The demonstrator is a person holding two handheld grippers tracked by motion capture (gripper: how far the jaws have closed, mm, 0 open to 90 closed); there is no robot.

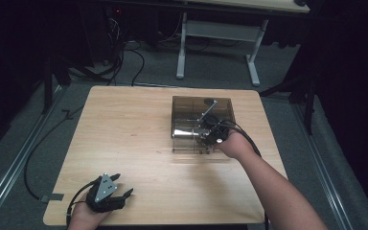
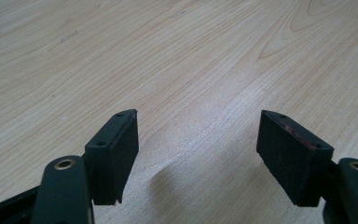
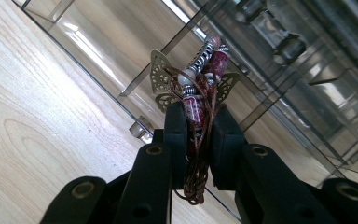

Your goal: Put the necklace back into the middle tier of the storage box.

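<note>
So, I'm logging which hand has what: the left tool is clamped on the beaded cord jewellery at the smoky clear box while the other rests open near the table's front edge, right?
Wrong side. The right tool clamps the beaded cord jewellery at the smoky clear box, as the right gripper view shows. The left tool rests open near the table's front edge.

Table [image 1: 134,143]: pale wood with visible grain. Organizer box [image 1: 182,108]: smoky transparent grey. Beaded bracelet [image 3: 198,88]: speckled crimson beads, silver-and-black striped spacers, brass-coloured filigree butterfly wings, brown cord. Both grippers' pads [image 2: 114,154]: matte black.
</note>
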